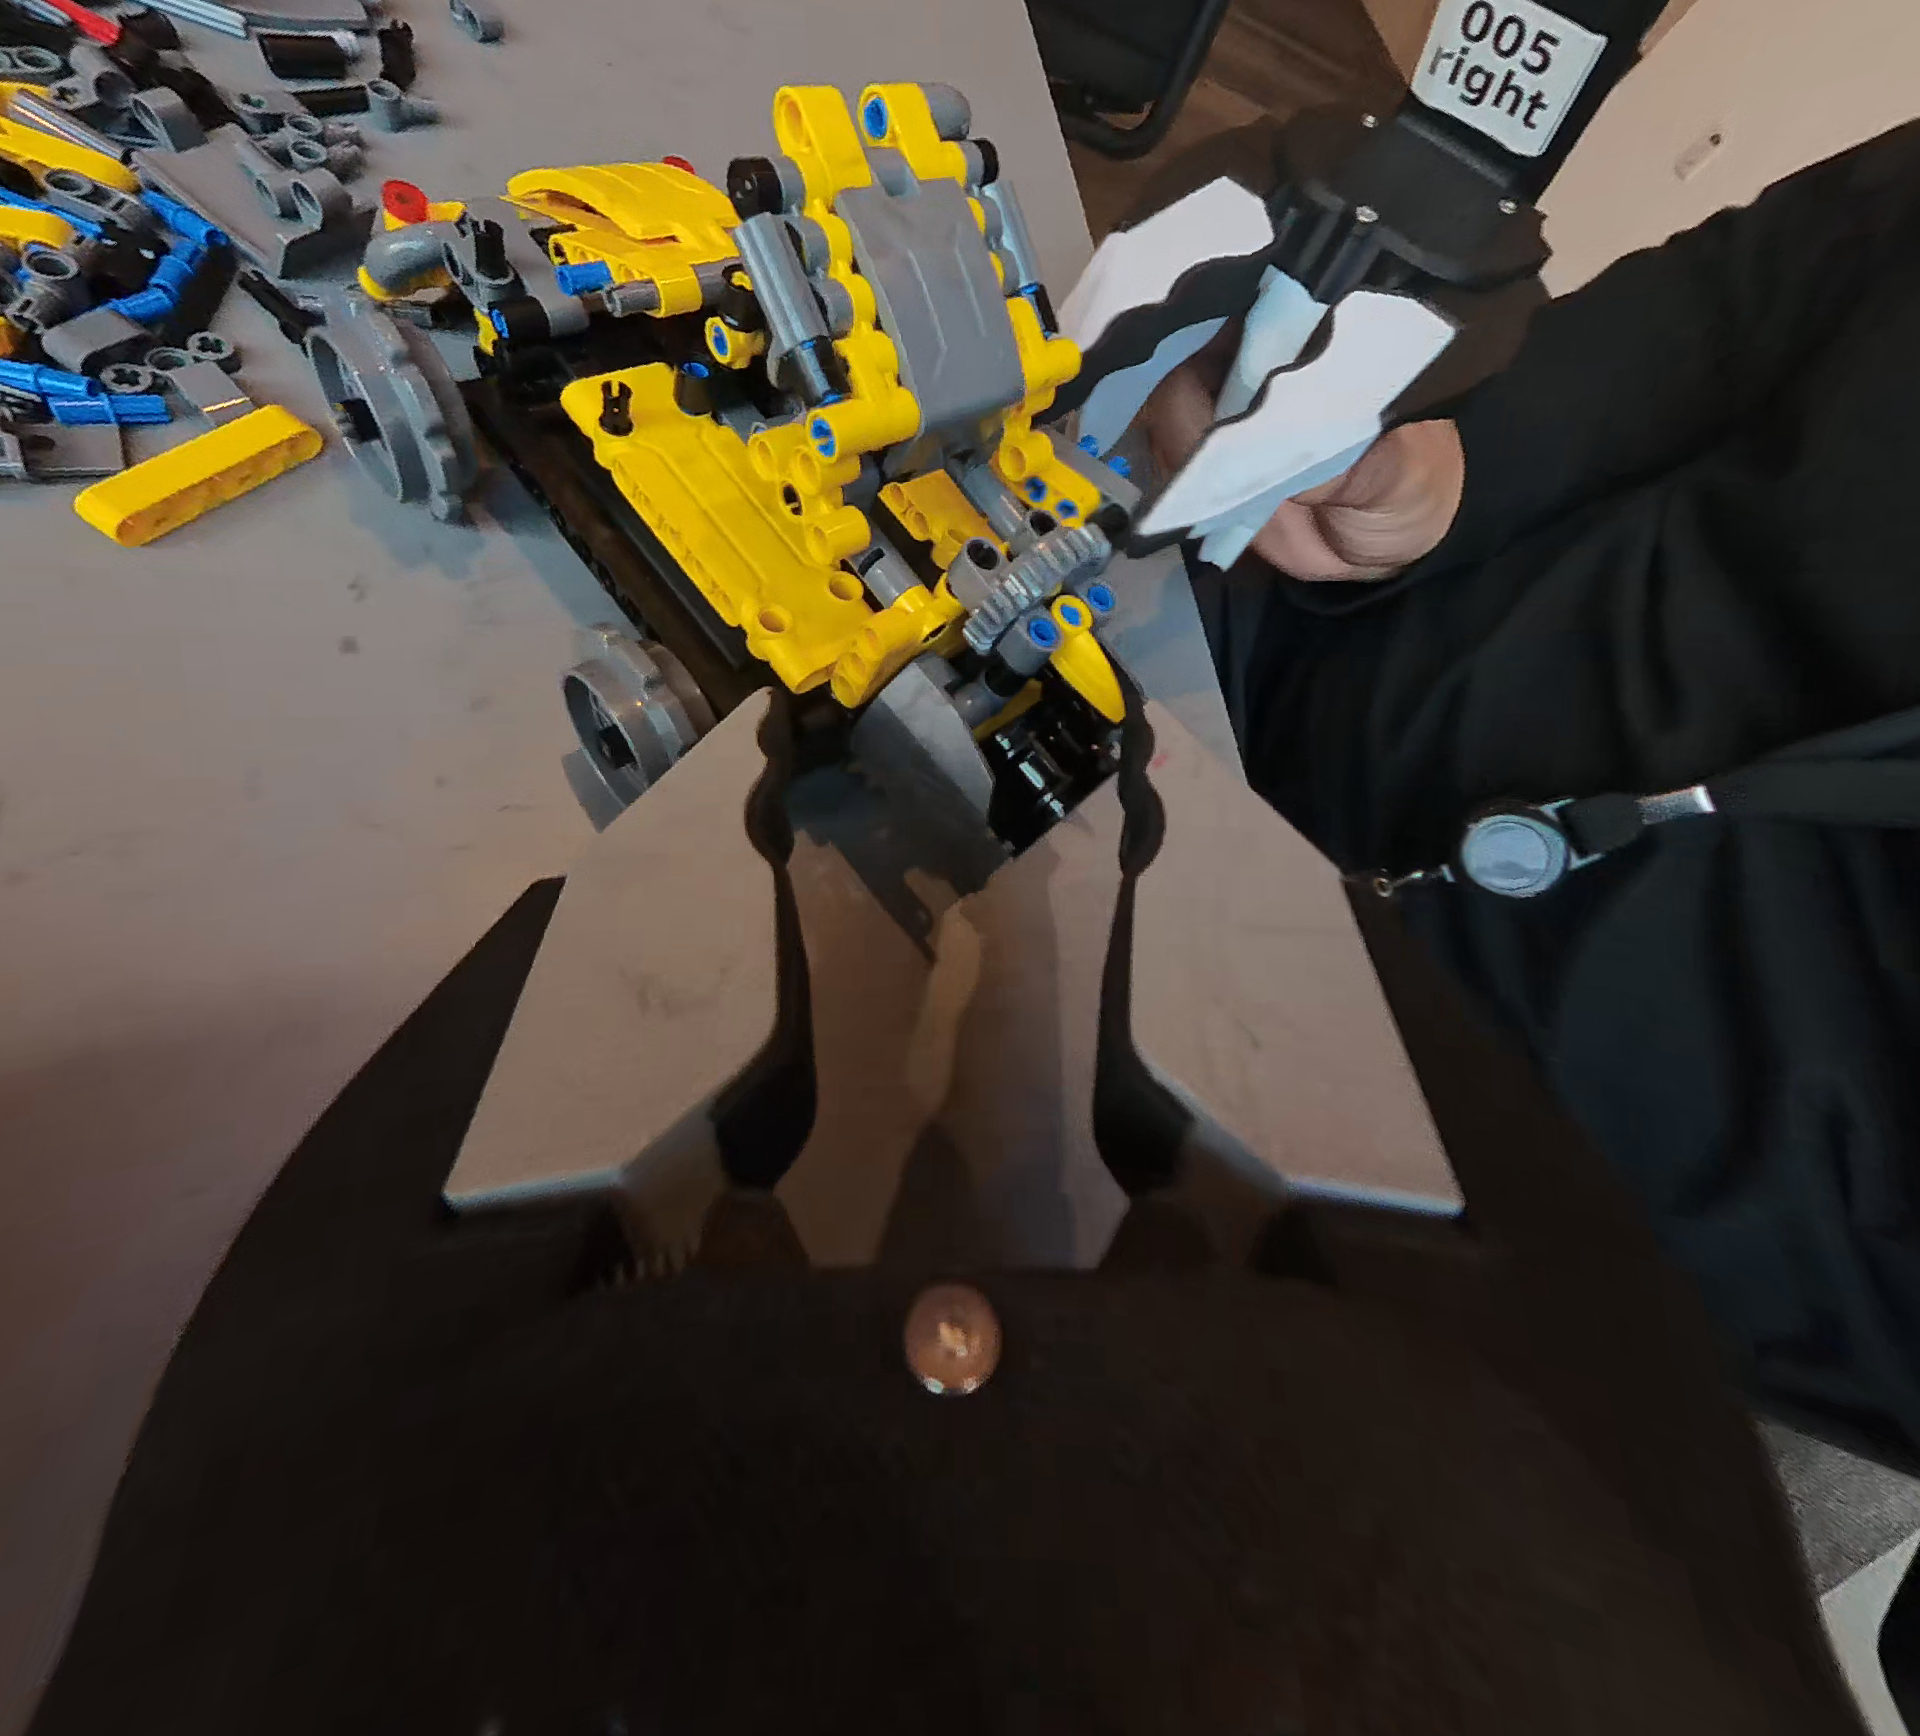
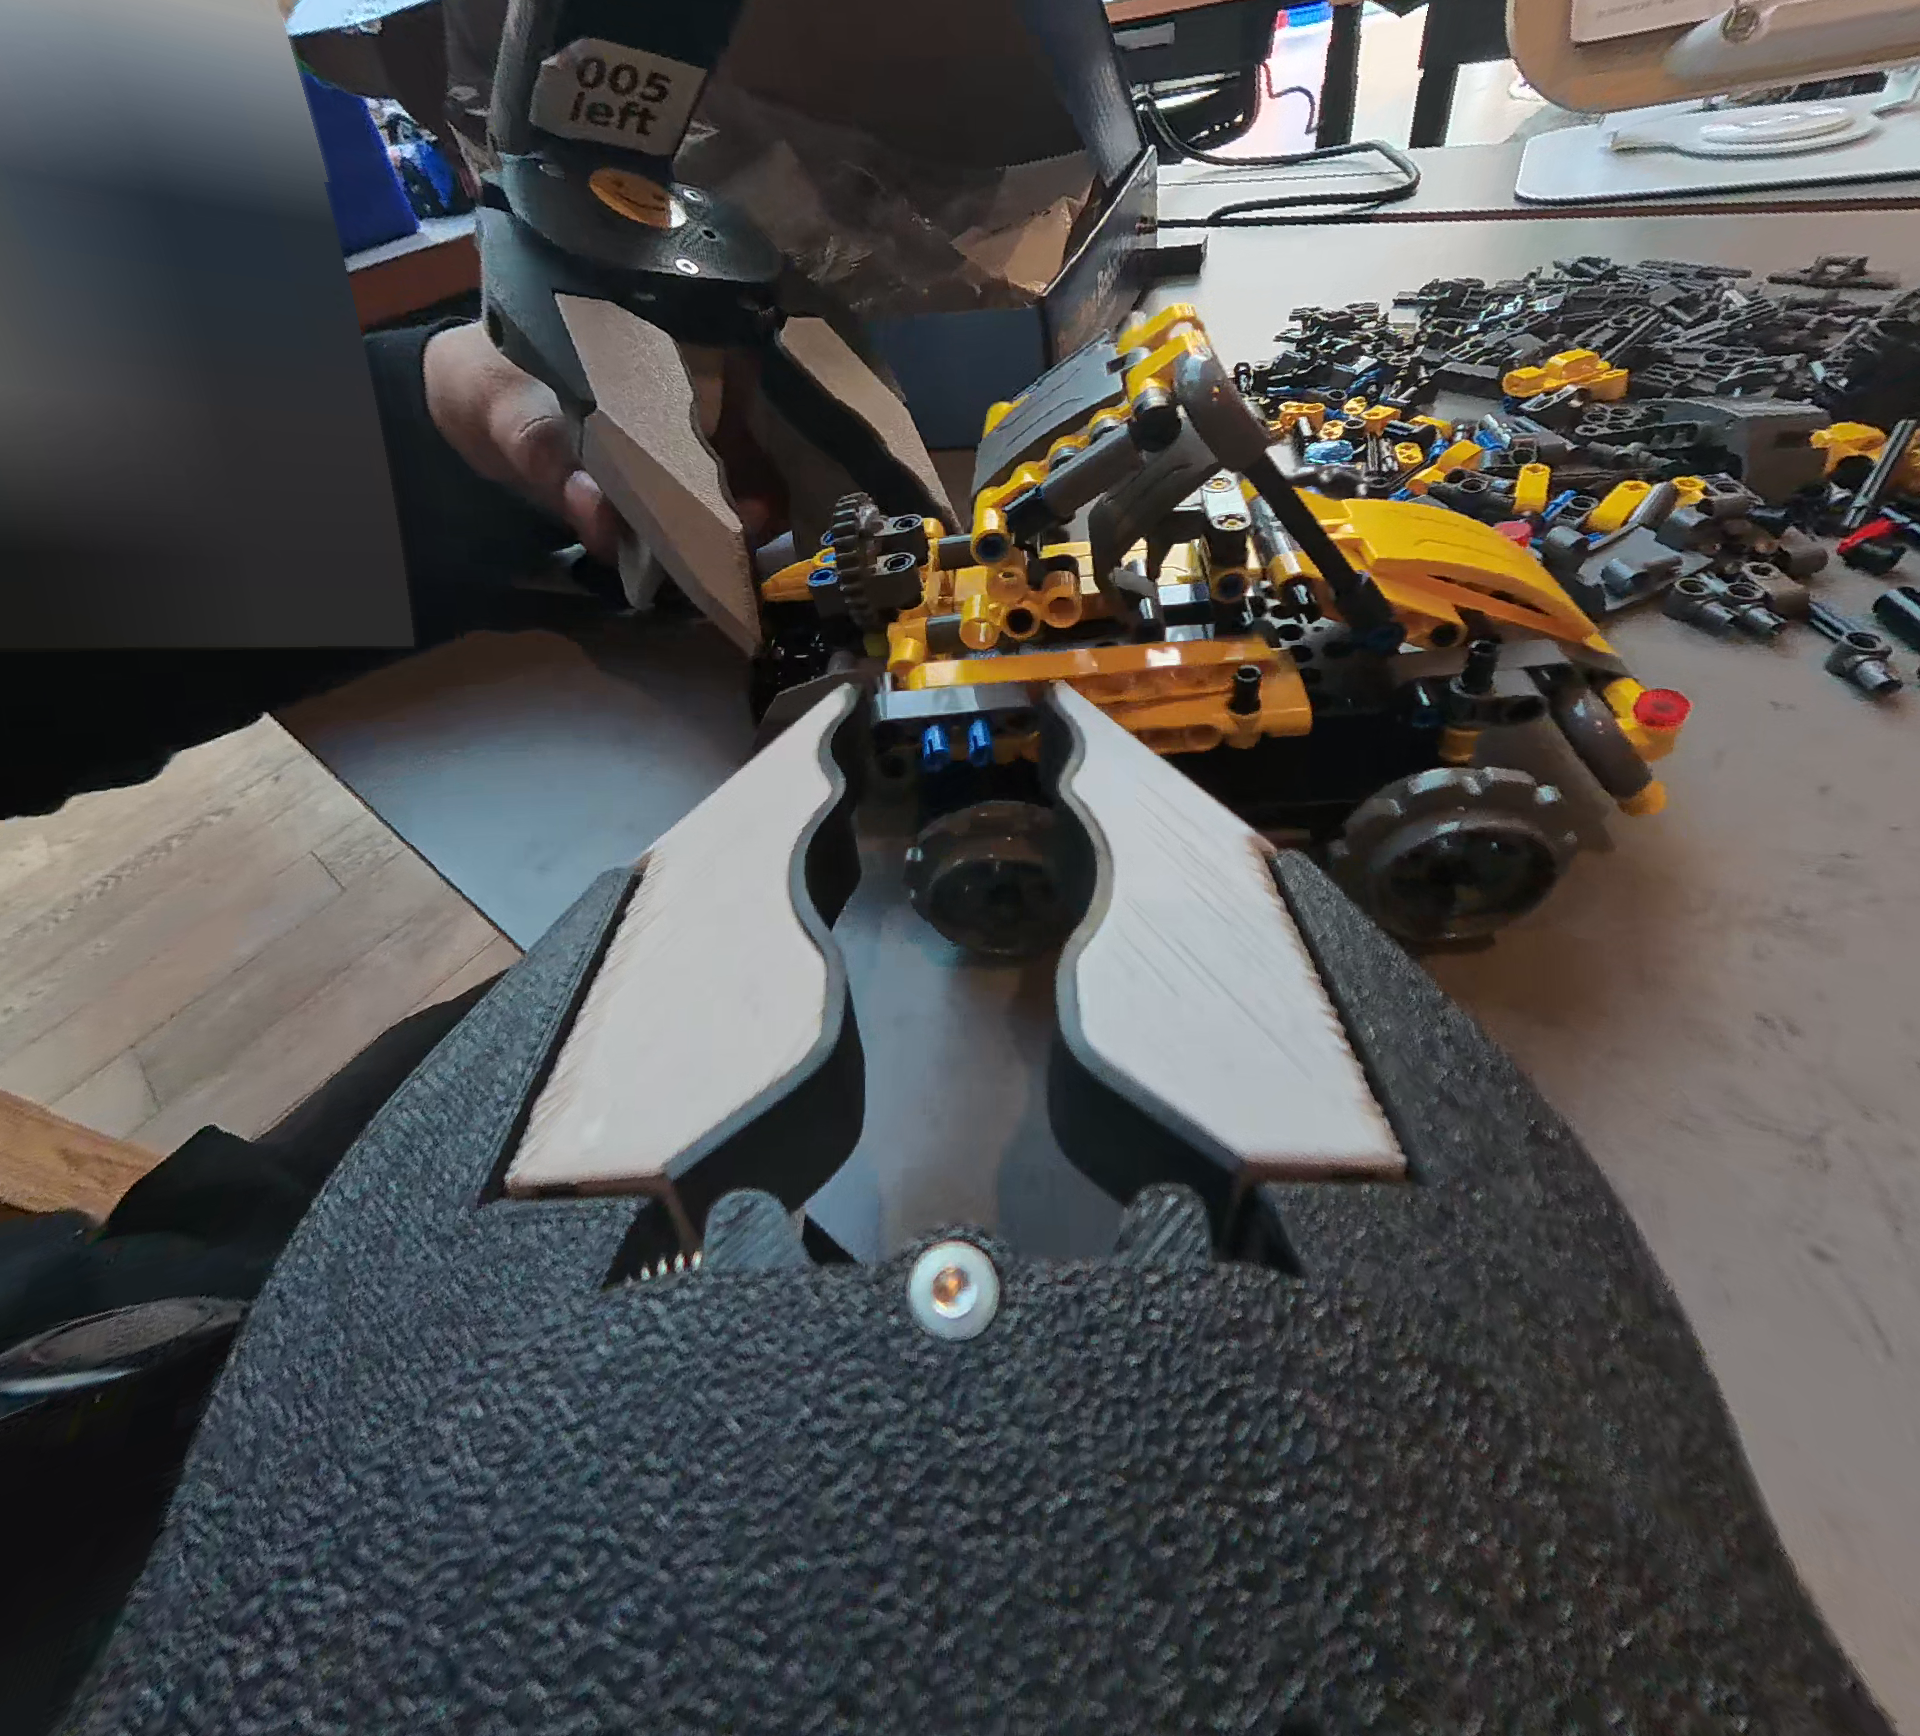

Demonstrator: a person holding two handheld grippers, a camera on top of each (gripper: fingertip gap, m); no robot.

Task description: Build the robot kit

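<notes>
A yellow, grey and black brick-built model car [image 1: 727, 481] stands on the grey table, also seen side-on in the right wrist view [image 2: 1143, 668]. My left gripper [image 1: 951, 720] is shut on the car's rear end, with the grey and black tail block between its fingers; it shows in the right wrist view [image 2: 842, 574] coming in from the upper left. My right gripper [image 2: 948, 699] is closed on the car's near side, its tips around a black block with blue pins above the rear wheel [image 2: 997, 876]. In the left wrist view the right gripper [image 1: 1112, 450] meets the car beside a grey gear [image 1: 1039, 585].
Many loose black, grey, yellow and blue pieces [image 2: 1610, 439] lie beyond the car, also at the upper left [image 1: 156, 180]. A loose yellow beam [image 1: 197, 471] lies near it. An open cardboard box [image 2: 914, 76] stands behind. A monitor base [image 2: 1714, 138] sits far right. The table edge [image 1: 1039, 76] runs close to the car. The grippers' ends are close to 5 centimeters from one another.
</notes>
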